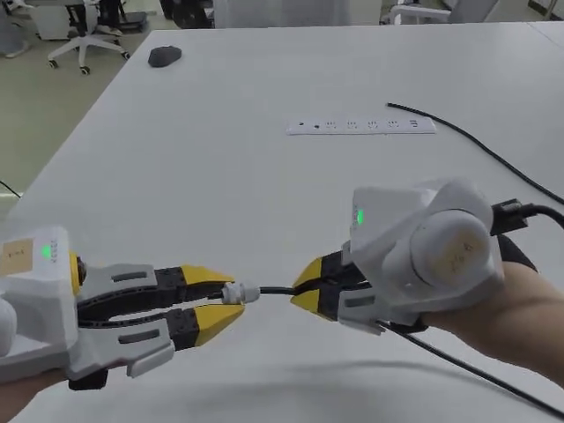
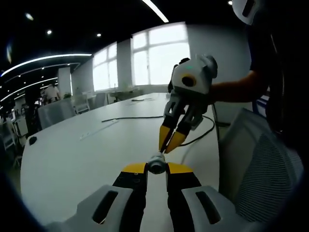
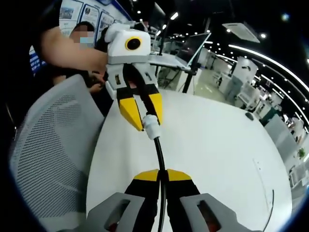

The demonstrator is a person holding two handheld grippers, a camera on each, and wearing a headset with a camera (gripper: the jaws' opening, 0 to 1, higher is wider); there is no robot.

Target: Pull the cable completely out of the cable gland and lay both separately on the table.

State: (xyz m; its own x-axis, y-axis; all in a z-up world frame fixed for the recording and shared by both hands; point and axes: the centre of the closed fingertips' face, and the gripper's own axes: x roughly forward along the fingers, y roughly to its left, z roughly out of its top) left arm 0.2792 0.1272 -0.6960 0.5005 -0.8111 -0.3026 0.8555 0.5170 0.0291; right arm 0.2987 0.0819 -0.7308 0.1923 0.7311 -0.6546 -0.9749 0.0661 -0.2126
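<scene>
Head view: my left hand-held gripper (image 1: 225, 300) is clenched on the white cable gland (image 1: 242, 292), holding it just above the tabletop (image 1: 220, 176). The black cable (image 1: 275, 289) leaves the gland's right end and runs straight into my right hand-held gripper (image 1: 300, 291), which is clamped on it a short way from the gland. Past that gripper, the rest of the cable trails further away from the gland, towards my right arm.

Left gripper view: the gland (image 2: 157, 163) sits between my own yellow jaw tips, its bore facing forward. The right hand-held gripper (image 2: 169, 146) hangs just beyond the gland, directly ahead and nose to nose with mine.

Right gripper view: the cable (image 3: 159, 154) rises from between my closed jaw tips (image 3: 161, 176) in a nearly straight line to the gland (image 3: 152, 126), which is pinched in the left hand-held gripper (image 3: 146, 123).

As I judge it, the cable's long axis matches the line between the two grippers. The pull should therefore go straight along that line, away from the gland, with the left hand braced. The cable is not yet out.
</scene>
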